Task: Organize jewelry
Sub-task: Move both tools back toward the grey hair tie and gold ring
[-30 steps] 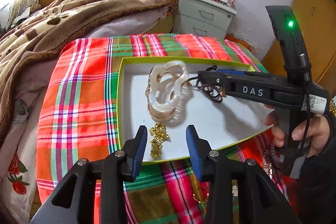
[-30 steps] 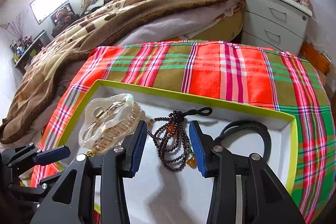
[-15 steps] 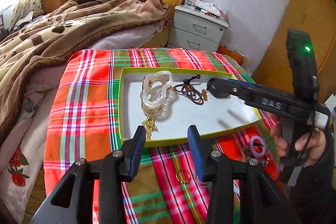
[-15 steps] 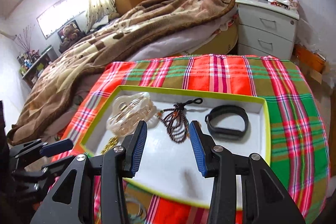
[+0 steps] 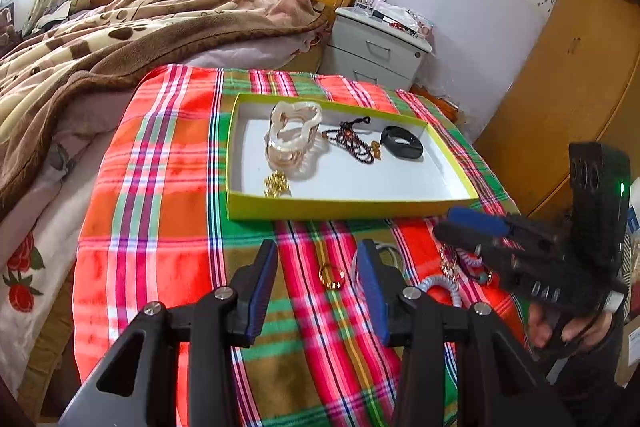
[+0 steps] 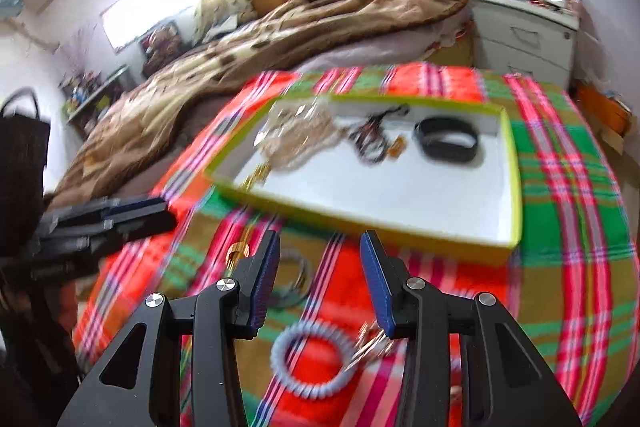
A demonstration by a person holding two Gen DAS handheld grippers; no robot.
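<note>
A green-rimmed white box [image 5: 348,205] [image 6: 514,163] lies on a plaid cloth. Inside it are a pale hair claw [image 5: 294,133] [image 6: 296,137], a dark bead string [image 5: 352,143] [image 6: 372,143], a black band [image 5: 402,143] [image 6: 446,141] and a gold chain [image 5: 275,183]. On the cloth in front of the box lie a gold ring [image 5: 331,277] [image 6: 237,251], a coiled hair tie [image 6: 314,363] [image 5: 440,287] and other small pieces. My left gripper [image 5: 316,291] is open above the ring, empty. My right gripper [image 6: 318,285] is open above the coiled tie, empty.
A bed with a brown blanket [image 5: 120,39] lies along the left. A grey nightstand [image 5: 374,49] stands behind the table, with a wooden wardrobe [image 5: 568,75] at the right. A hand [image 5: 568,331] holds the right gripper's handle.
Both grippers have pulled back from over the box toward the near part of the cloth. The loose pieces in front of the box have come into view. Both stayed open.
</note>
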